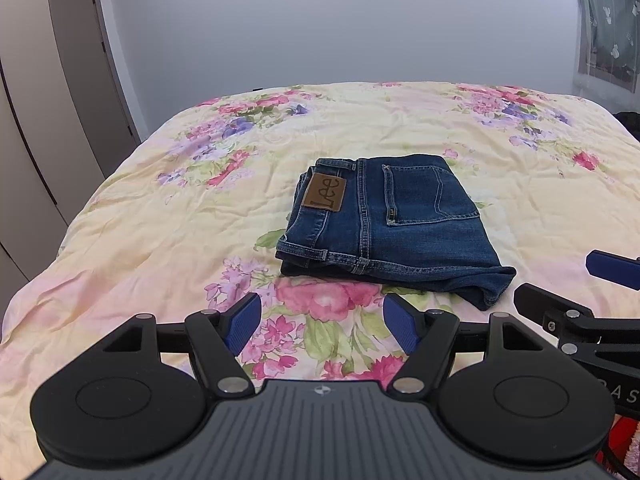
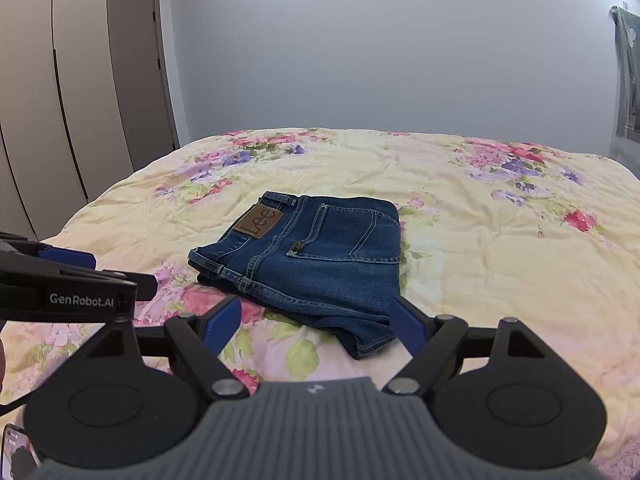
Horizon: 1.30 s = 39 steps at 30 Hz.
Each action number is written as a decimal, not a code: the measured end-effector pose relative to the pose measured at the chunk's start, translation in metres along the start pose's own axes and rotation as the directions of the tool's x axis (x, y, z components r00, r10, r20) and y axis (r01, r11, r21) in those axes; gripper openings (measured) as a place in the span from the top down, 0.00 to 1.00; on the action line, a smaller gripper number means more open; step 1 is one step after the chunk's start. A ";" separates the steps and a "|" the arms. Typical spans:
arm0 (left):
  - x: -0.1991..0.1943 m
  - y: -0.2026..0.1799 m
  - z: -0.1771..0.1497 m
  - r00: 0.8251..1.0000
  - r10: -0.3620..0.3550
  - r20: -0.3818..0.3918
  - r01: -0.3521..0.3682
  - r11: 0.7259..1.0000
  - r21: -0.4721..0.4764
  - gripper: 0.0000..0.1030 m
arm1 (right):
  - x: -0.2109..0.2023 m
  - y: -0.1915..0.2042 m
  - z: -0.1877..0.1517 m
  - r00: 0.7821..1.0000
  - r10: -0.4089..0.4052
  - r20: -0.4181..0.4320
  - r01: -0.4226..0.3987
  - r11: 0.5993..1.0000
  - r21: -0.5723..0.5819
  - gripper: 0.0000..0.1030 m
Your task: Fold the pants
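Folded jeans (image 1: 384, 224) lie beyond both grippers; jaws apart, gripping nothing.

The dark blue jeans (image 1: 384, 224) lie folded into a compact, flat rectangle in the middle of the bed, back pocket and brown Lee patch (image 1: 325, 192) facing up, waistband leftward.

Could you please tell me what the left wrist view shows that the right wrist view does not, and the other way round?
Only the left wrist view shows the open left gripper head-on, with the bedspread between its fingers, and a red cloth at its lower right corner. Only the right wrist view shows the open right gripper head-on and a phone at its lower left corner. Both show the folded jeans, a door and a patterned curtain.
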State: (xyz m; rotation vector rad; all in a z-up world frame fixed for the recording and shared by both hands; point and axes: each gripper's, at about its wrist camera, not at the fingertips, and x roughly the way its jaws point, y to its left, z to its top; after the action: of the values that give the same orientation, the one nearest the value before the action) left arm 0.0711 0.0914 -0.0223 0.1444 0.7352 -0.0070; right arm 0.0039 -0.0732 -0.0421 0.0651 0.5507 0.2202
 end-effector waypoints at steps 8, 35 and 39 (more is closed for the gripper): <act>0.001 0.001 0.000 1.000 -0.001 0.000 0.001 1.000 0.001 0.20 | 0.000 -0.002 0.002 1.000 -0.002 0.003 0.002 1.000 0.002 0.25; -0.003 -0.006 0.002 1.000 0.016 0.005 -0.016 1.000 -0.006 0.20 | -0.001 -0.002 0.001 1.000 -0.004 0.004 0.004 1.000 0.005 0.25; -0.003 -0.005 0.003 1.000 0.015 0.006 -0.015 1.000 -0.009 0.20 | 0.000 -0.003 0.001 1.000 -0.005 0.001 0.005 1.000 0.006 0.25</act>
State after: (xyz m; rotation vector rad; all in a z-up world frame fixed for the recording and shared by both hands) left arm 0.0699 0.0860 -0.0188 0.1411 0.7280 0.0108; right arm 0.0047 -0.0760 -0.0413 0.0697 0.5501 0.2137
